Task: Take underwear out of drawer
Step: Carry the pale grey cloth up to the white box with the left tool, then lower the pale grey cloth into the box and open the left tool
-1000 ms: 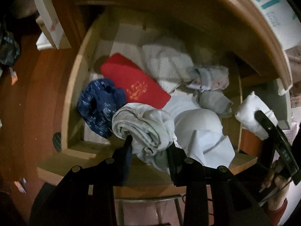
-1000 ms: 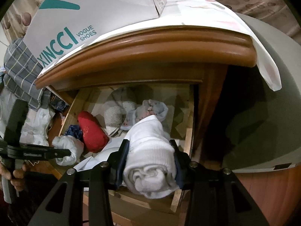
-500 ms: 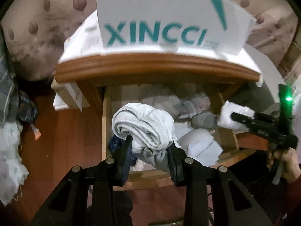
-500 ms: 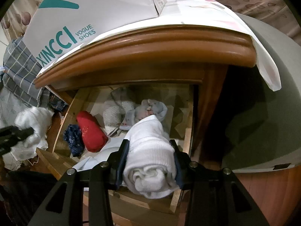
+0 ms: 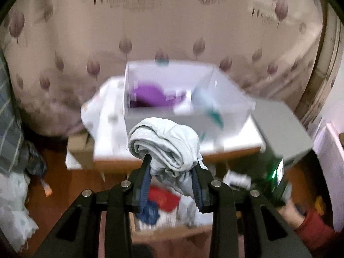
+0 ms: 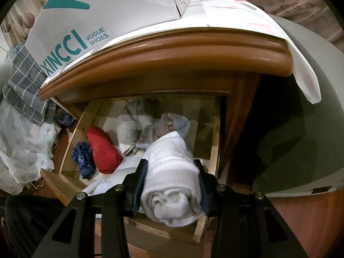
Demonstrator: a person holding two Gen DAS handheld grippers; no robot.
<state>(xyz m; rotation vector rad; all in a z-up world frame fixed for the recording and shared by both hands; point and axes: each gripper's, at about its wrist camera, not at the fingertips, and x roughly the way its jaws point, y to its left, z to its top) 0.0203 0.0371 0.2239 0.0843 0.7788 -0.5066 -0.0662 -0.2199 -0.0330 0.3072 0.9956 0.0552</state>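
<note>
Left gripper [image 5: 171,179] is clamped on a rolled pale grey underwear bundle [image 5: 165,146], centre of the left wrist frame, held up in front of the white shoe box [image 5: 189,116] that sits on the nightstand top [image 5: 172,163]. Frame is motion-blurred; the box is open and something purple [image 5: 150,96] lies inside it. Patterned curtain [image 5: 86,32] fills the upper part. Lower centre, below the bundle, part of the open drawer with a red item [image 5: 164,197] and a dark blue item [image 5: 150,211].

Right gripper [image 6: 172,186] is clamped on a rolled white underwear bundle [image 6: 172,185], lower centre of the right wrist frame, above the front right part of the open drawer [image 6: 212,157]. In the drawer: red pouch [image 6: 103,150] and blue patterned cloth [image 6: 82,157] at left, grey and white clothes [image 6: 137,122] toward the back. Shoe box marked XINCCI [image 6: 103,17] upper left, on a white cloth [image 6: 268,32] over the wooden top. Checked fabric [image 6: 23,81] at far left.
</note>
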